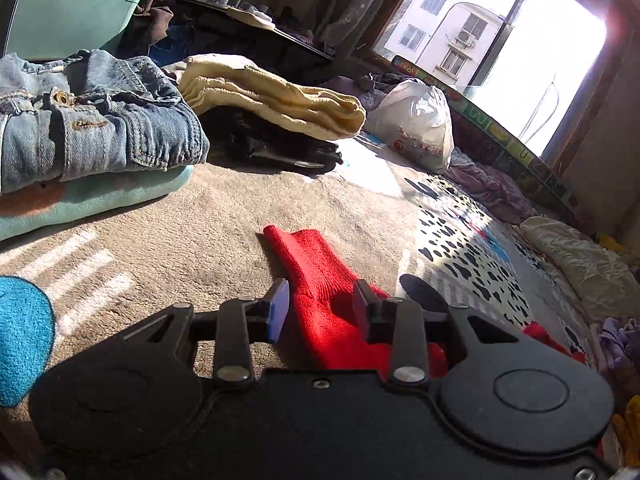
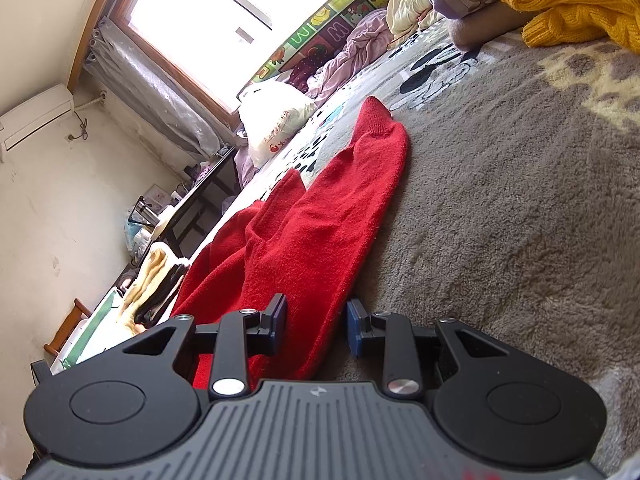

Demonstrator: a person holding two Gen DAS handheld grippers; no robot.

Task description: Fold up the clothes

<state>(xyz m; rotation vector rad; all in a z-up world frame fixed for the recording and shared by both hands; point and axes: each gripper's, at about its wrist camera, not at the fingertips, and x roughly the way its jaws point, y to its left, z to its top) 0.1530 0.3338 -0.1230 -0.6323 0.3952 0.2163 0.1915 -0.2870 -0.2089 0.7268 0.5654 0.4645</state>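
A red knitted garment lies on the grey-brown carpet. In the left wrist view its sleeve (image 1: 316, 276) runs away from me, cuff at the far end. My left gripper (image 1: 322, 304) stands open astride that sleeve; a strip of carpet shows beside the left pad, so nothing is gripped. In the right wrist view the body of the red garment (image 2: 320, 216) stretches toward the window. My right gripper (image 2: 316, 322) hangs over its near edge, jaws partly apart. The cloth spreads under the left finger (image 2: 276, 320), and a thin gap shows at the right pad (image 2: 354, 328).
Folded jeans (image 1: 92, 120) on a mint cloth and a folded cream towel (image 1: 276, 96) lie at the back left, with a green bin (image 1: 72, 4) behind. A white plastic bag (image 1: 416, 120) and crumpled bedding sit near the window. A yellow knit (image 2: 568, 0) lies far right.
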